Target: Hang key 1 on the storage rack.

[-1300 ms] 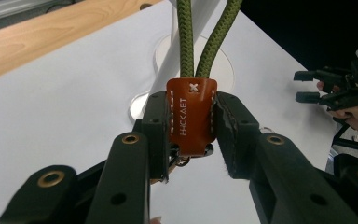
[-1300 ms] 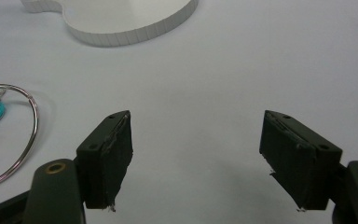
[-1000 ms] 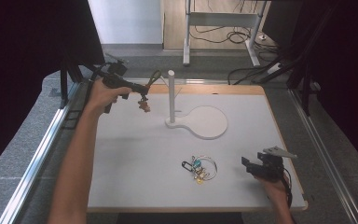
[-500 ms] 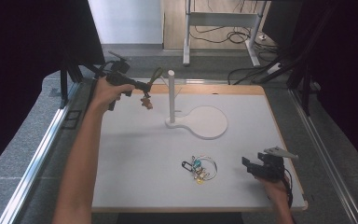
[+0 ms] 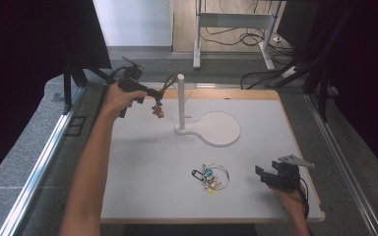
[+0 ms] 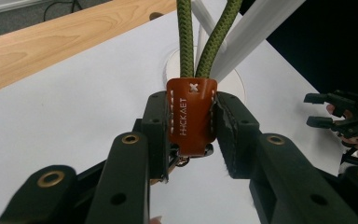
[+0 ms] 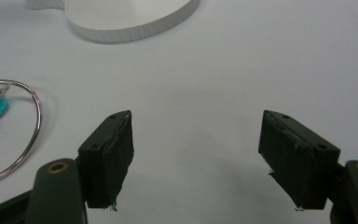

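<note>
My left gripper (image 5: 155, 98) is held above the table's far left, shut on a keychain. In the left gripper view its jaws (image 6: 191, 140) clamp a brown leather tag (image 6: 191, 112) from which a green cord loop (image 6: 184, 37) rises. The loop (image 5: 168, 82) hangs just left of the white post (image 5: 180, 98) of a stand, whose round base (image 5: 222, 129) lies on the white table. A bunch of keys on a metal ring (image 5: 209, 177) lies at front centre. My right gripper (image 5: 265, 176) rests open to its right, its jaws (image 7: 205, 161) with nothing between them, the ring (image 7: 14, 135) to their left.
The white tabletop (image 5: 142, 162) has a wooden strip along its far edge (image 5: 236, 94). Metal rails (image 5: 44, 152) run along both sides. The stand's base edge (image 7: 130, 23) lies ahead of the right gripper. The right gripper (image 6: 335, 112) appears far off in the left gripper view.
My left gripper with the keychain has edged slightly right toward the post. The right gripper and the key ring have not moved.
</note>
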`<state>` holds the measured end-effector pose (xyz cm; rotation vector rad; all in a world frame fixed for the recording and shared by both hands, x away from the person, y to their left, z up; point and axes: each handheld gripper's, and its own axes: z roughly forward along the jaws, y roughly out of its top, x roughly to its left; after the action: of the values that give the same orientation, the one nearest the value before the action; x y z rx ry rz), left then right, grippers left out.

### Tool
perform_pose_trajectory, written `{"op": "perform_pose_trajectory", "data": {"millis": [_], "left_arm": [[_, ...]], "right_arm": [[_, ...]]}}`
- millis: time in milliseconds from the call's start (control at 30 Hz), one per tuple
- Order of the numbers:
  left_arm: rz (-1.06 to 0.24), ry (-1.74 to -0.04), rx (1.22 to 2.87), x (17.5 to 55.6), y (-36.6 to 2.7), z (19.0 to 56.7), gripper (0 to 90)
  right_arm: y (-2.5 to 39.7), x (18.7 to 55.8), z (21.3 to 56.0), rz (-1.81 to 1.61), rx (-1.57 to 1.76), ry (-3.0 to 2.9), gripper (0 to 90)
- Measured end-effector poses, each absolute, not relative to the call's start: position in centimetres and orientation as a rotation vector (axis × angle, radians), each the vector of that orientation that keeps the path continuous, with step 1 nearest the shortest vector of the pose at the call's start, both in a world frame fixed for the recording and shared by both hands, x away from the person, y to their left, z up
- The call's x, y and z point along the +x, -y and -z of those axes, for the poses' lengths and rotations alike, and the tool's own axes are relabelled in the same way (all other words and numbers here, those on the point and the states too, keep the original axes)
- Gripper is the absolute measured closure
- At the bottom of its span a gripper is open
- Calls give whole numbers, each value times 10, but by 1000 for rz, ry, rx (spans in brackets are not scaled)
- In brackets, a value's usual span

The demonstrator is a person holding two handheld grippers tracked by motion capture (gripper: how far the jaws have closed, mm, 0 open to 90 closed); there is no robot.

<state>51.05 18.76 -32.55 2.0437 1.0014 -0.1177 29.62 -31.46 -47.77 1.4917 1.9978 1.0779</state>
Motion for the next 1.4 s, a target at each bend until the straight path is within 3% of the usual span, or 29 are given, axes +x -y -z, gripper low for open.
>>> {"op": "perform_pose_trajectory", "data": {"millis": [1233,1333,1400], "left_arm": [[213,-973,2084,508,-165,365,666],[196,-977,2086,505,-164,364,654],[173,-972,2095,501,-163,363,588]], "right_arm": [[313,296,480,-1052,1498,-2014,265],[313,297,481,-1054,1506,-2012,265],[313,297,481,-1049,1512,-2015,264]]}}
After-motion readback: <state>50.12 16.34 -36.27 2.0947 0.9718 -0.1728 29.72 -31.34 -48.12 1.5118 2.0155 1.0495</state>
